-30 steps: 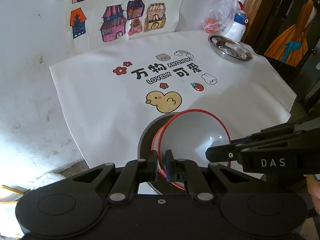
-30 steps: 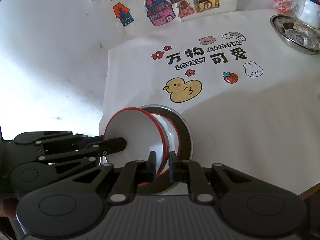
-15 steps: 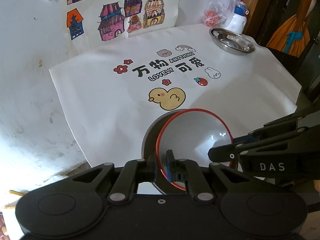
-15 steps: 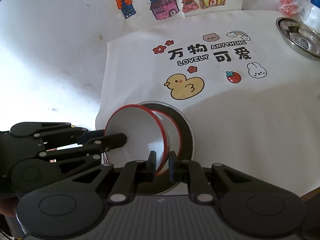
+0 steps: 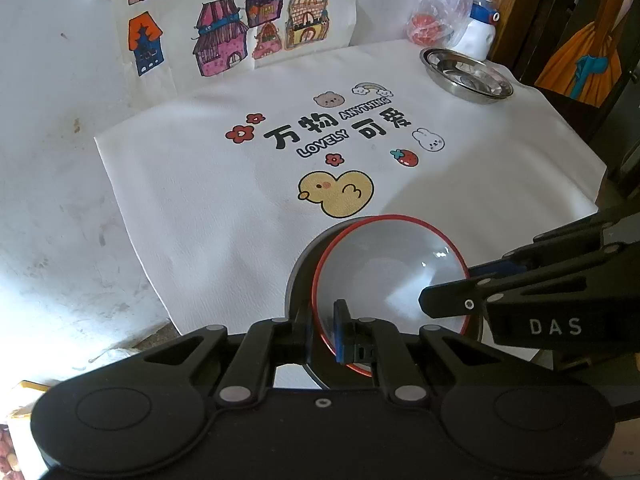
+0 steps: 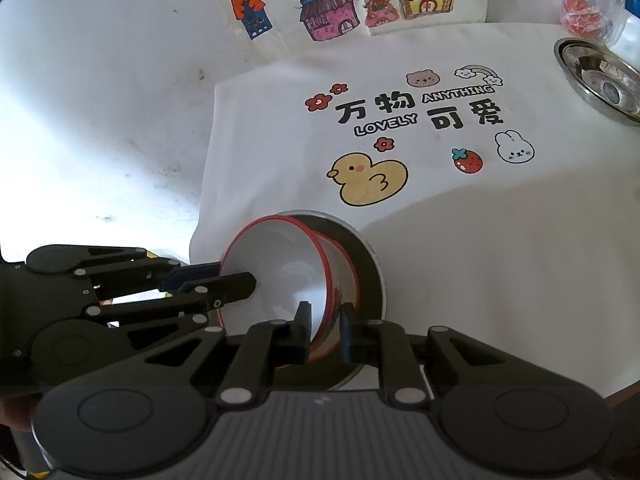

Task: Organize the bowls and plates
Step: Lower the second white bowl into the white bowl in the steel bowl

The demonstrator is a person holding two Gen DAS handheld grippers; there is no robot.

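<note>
A white bowl with a red rim (image 5: 384,264) (image 6: 276,264) leans tilted inside a shallow steel dish (image 5: 298,280) (image 6: 368,272) at the near edge of the printed cloth. My left gripper (image 5: 324,320) (image 6: 236,280) is shut on the bowl's near-left rim. My right gripper (image 6: 324,320) (image 5: 460,284) is shut on the opposite wall of the bowl. In the right wrist view a second red line runs just behind the rim; I cannot tell whether it belongs to another nested bowl. The dish's bottom is hidden by the bowl.
A second steel dish (image 5: 466,76) (image 6: 600,80) sits at the far right corner of the white cloth (image 5: 200,200). Behind it are a plastic bag with something red (image 5: 436,20) and a white bottle (image 5: 480,32). A bag printed with houses (image 5: 240,28) leans on the wall.
Both grippers keep hold of the bowl, which has sunk a little into the steel dish. The two red arcs seen in the left wrist view have merged into one rim.
</note>
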